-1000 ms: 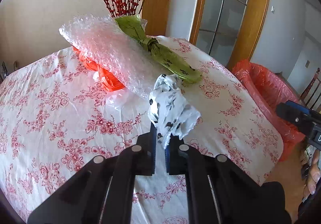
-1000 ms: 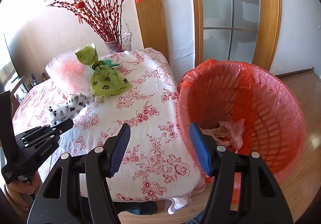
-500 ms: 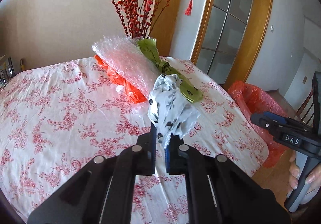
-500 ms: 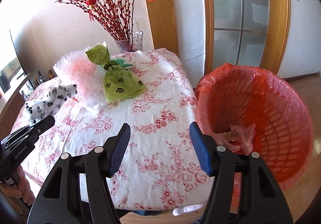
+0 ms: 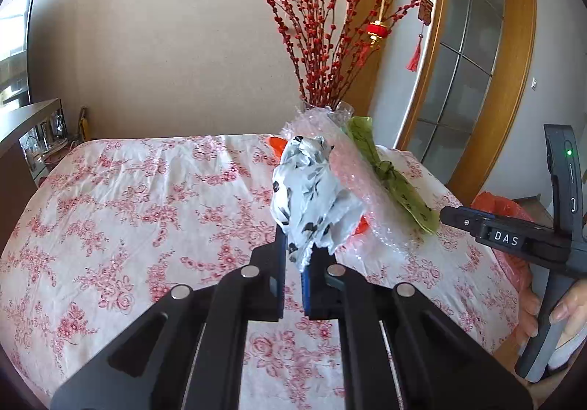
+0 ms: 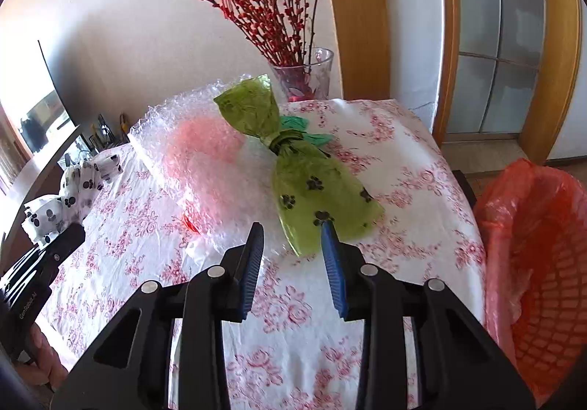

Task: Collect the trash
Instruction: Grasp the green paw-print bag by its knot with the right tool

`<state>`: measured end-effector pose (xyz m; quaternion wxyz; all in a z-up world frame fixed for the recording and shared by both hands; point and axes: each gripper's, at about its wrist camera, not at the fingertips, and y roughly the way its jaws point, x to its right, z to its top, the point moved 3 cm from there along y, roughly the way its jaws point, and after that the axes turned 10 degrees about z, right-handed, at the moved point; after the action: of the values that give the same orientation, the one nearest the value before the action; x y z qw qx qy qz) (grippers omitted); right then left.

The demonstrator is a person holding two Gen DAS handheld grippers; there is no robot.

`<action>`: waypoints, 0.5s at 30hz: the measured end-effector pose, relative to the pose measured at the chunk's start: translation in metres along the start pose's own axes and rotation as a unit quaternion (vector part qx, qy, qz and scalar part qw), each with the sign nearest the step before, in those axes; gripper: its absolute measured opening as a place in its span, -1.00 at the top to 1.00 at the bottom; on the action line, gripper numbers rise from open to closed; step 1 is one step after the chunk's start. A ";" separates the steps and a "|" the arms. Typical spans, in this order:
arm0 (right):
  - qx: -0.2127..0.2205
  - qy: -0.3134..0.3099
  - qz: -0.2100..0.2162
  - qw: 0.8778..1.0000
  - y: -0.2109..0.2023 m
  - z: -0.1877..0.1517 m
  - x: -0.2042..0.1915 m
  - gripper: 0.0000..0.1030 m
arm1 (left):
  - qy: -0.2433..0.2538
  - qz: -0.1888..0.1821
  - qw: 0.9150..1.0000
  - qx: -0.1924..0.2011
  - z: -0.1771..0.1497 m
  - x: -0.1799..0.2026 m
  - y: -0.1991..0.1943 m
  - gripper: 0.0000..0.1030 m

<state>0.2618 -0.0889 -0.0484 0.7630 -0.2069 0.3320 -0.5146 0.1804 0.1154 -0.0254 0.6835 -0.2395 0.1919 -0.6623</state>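
Note:
My left gripper (image 5: 295, 256) is shut on a crumpled white bag with black paw prints (image 5: 312, 197) and holds it above the floral tablecloth (image 5: 146, 211); the bag also shows in the right wrist view (image 6: 69, 197). My right gripper (image 6: 293, 245) is open and empty, its fingertips just in front of the near end of a green paw-print bag (image 6: 315, 204) lying on the table. A sheet of bubble wrap (image 6: 198, 153) lies to the left of it over something orange. The red-lined trash basket (image 6: 539, 263) stands beside the table at the right.
A glass vase (image 6: 308, 76) with red berry branches stands at the table's far edge. A wooden-framed glass door (image 6: 502, 43) is behind the basket. A low cabinet with a screen (image 5: 22, 123) stands at the left.
My left gripper has lifted the white bag and drawn back to the left. My right gripper has swung left from the basket to the green bag.

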 end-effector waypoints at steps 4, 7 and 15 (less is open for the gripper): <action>-0.015 0.002 -0.002 1.000 0.024 0.010 -0.006 0.38 | -0.009 0.013 1.000 0.002 0.001 -0.016 0.003 0.84; -0.025 0.001 -0.015 1.000 0.040 0.014 -0.007 0.38 | -0.014 0.017 1.000 0.002 0.001 -0.024 0.003 0.84; -0.051 0.019 -0.052 0.997 0.054 0.003 0.011 0.92 | -0.018 0.021 1.000 -0.002 -0.001 -0.032 0.006 0.84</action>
<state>0.3016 -0.0782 -0.0854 0.7174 -0.2529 0.3606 -0.5398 0.1831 0.1471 -0.0318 0.7002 -0.2488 0.1864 -0.6427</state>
